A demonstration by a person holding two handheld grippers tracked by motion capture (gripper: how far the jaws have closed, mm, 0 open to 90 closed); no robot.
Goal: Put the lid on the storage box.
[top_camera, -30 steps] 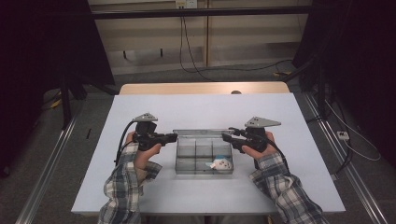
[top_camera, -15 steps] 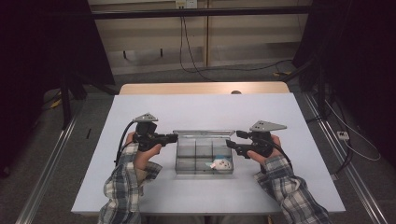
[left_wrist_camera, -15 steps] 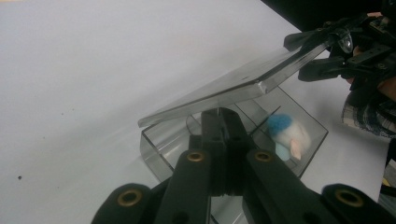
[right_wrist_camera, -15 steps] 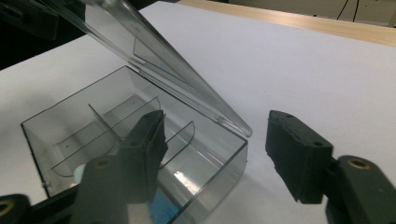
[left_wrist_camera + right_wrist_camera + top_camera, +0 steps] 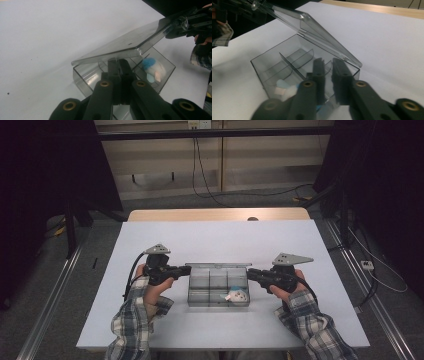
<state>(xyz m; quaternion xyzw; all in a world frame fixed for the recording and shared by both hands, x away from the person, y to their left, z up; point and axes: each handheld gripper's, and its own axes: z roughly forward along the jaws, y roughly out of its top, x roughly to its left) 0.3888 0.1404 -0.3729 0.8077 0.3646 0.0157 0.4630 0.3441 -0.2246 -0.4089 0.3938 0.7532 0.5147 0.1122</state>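
High view: compartment box (image 5: pixel 218 290) is sat mid-surface, lid (image 5: pixel 120 47) half raised. Left gripper (image 5: pixel 184 269) is shut at box's left wall; right gripper (image 5: pixel 251 273) slightly parted, unloaded. Lid should be lowered evenly w/ box steadied.

The right claw (image 5: pixel 327 75) hides the white-blue item (image 5: pixel 287 91) (blurred) partly.

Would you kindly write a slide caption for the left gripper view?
Left gripper at a clear compartment box, lid half raised, white-and-blue item inside.
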